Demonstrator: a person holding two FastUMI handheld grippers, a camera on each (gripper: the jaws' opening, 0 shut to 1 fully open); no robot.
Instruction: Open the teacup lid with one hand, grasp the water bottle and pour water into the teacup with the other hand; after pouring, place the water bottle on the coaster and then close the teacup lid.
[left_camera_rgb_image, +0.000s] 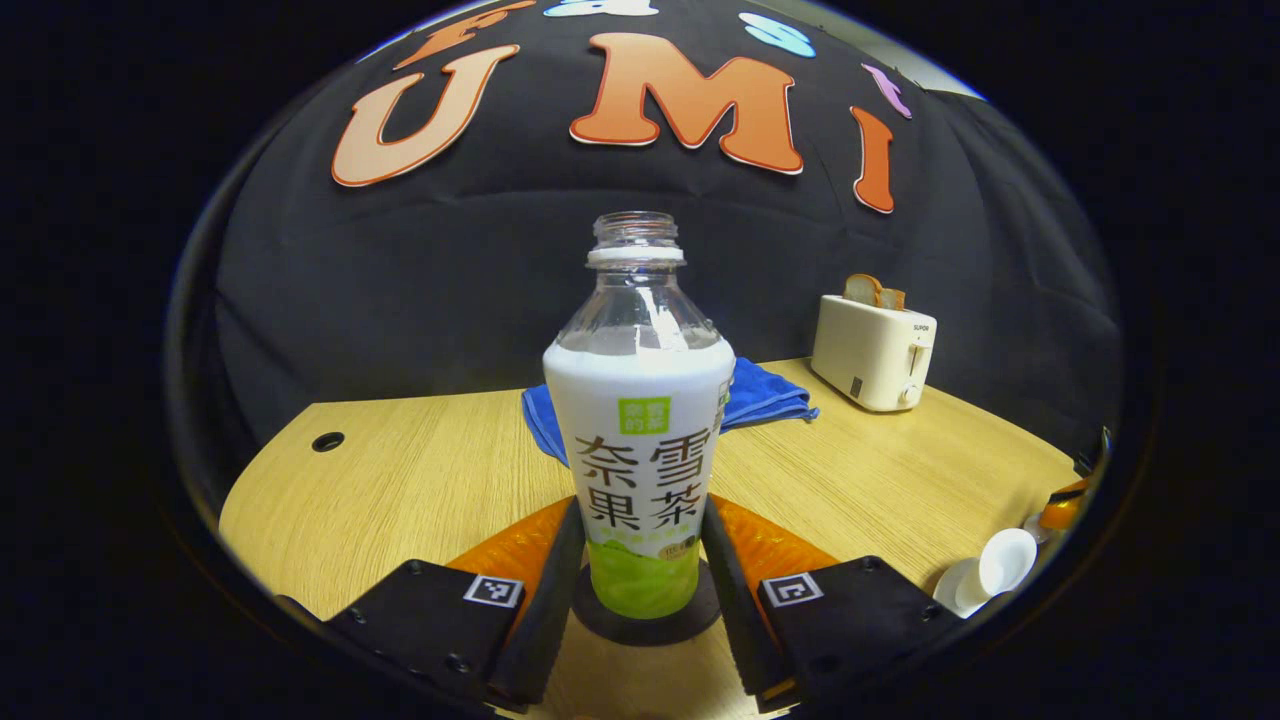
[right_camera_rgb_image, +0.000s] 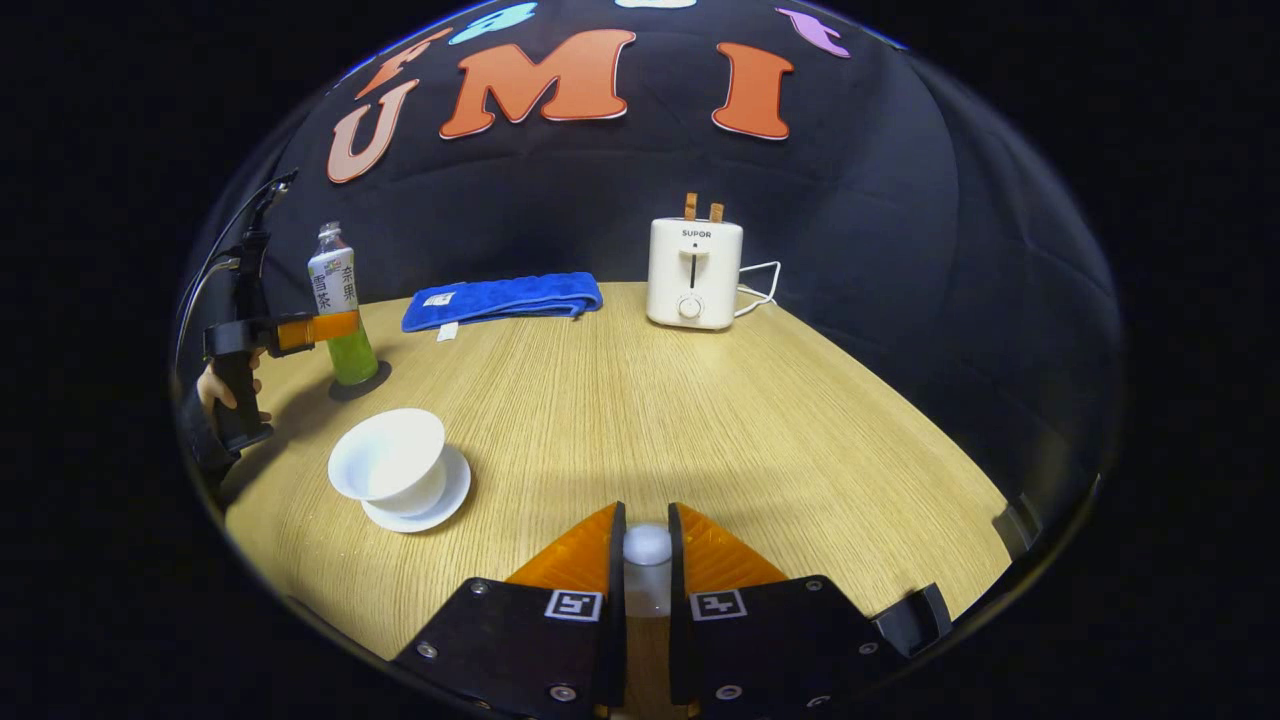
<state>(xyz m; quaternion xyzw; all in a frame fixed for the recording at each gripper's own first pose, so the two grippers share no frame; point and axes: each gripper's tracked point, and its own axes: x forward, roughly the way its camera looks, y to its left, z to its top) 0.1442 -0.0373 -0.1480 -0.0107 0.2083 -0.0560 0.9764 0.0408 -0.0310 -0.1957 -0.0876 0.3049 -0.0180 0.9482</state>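
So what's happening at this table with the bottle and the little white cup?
A person is working two handheld grippers. The left gripper has its jaws around the water bottle, which stands uncapped on the dark coaster. The right gripper holds the white teacup lid by its knob, away from the open teacup on its saucer.
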